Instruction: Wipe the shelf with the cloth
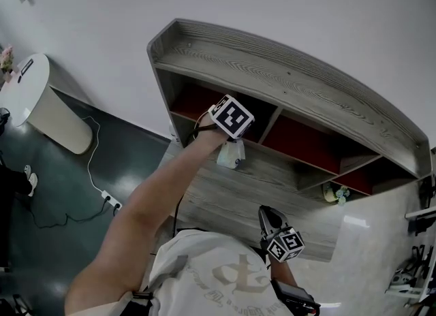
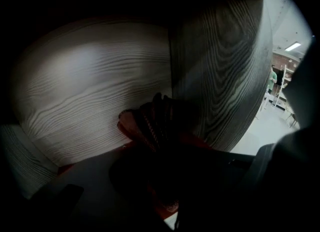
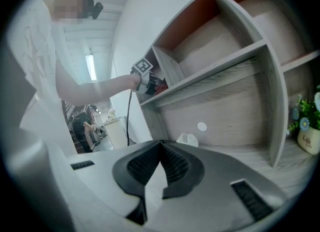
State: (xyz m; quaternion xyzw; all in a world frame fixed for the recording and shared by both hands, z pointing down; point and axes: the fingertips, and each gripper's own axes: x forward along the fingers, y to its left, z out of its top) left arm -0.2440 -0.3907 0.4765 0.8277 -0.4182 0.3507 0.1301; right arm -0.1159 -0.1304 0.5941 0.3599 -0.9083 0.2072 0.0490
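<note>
The wood-grain shelf unit (image 1: 293,76) has red-backed compartments. My left gripper (image 1: 228,118) reaches into the upper left compartment; only its marker cube shows in the head view. In the left gripper view it (image 2: 160,143) is shut on a bunched reddish-brown cloth (image 2: 145,123), which is pressed near the corner where the grained back panel (image 2: 95,86) meets the divider (image 2: 220,76). The right gripper view shows that left gripper (image 3: 146,78) with the cloth (image 3: 160,88) on the upper shelf (image 3: 215,66). My right gripper (image 1: 270,220) (image 3: 161,145) hangs low by my body, shut and holding nothing.
A small white device (image 1: 231,154) (image 3: 188,139) stands on the lower desk surface under the left gripper. A little flower pot (image 1: 335,193) (image 3: 307,133) sits in the lower right compartment. A white bin (image 1: 41,103) and a power strip with cable (image 1: 109,202) are on the floor at left.
</note>
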